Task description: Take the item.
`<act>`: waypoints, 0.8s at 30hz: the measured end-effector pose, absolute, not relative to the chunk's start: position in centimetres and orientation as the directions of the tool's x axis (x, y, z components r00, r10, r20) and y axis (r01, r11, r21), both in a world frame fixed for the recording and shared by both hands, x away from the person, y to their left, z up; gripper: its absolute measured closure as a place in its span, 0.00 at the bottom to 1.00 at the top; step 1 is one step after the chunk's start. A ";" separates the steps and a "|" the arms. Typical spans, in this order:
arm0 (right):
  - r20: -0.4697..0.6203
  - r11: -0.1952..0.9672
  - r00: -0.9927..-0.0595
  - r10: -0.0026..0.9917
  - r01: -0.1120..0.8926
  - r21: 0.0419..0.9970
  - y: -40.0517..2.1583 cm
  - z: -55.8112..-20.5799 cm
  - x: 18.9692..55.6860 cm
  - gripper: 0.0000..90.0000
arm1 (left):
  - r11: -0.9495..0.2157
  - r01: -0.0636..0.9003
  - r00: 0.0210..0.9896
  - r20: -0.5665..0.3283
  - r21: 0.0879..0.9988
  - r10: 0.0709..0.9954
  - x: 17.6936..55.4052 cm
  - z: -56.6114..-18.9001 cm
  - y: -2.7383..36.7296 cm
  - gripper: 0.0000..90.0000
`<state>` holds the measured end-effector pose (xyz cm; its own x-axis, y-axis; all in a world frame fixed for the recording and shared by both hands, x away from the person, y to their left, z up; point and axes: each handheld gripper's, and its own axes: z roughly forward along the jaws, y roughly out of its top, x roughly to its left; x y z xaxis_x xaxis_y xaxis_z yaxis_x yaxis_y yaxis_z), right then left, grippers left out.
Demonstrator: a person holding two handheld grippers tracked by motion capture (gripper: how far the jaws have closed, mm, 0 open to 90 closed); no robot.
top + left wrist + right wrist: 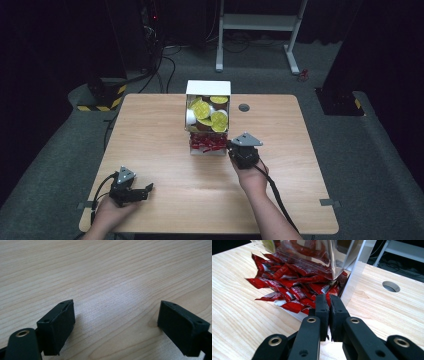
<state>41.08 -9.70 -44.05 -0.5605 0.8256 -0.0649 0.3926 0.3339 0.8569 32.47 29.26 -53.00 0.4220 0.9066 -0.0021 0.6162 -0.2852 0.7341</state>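
Presently: right gripper [329, 301], jaws clenched on nothing visible, beside red sachets [294, 287]; left gripper [116, 322] released, resting low over wooden table [165, 170]; dark room.

A white dispenser stand [208, 118] stands on the table [160, 125], near its far edge and about midway across. Round capsules [209, 114] fill its upper compartment; below them, sachets [207, 144] lie in the bottom tray and spill toward the person. The right gripper [230, 145] sits just right of the sachets [294, 293], at the tray's front corner. The left gripper [148, 189] lies well apart, near the table's front left. A cable hole [244, 107] lies right of the stand.
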 end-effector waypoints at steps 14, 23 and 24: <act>-0.040 0.303 -0.570 0.821 0.374 0.876 -10.8 -43.8 39.4 0.97 | -0.282 0.617 0.421 -0.005 0.735 0.907 32.5 -53.0 29.3 0.16; -0.036 0.294 -0.574 0.818 0.363 0.884 -11.6 -43.6 38.0 0.97 | -0.285 0.616 0.422 -0.002 0.734 0.907 32.5 -53.0 29.3 0.16; -0.035 0.291 -0.575 0.817 0.360 0.886 -11.7 -43.5 37.8 0.97 | -0.287 0.616 0.423 -0.001 0.734 0.906 32.5 -53.0 29.3 0.16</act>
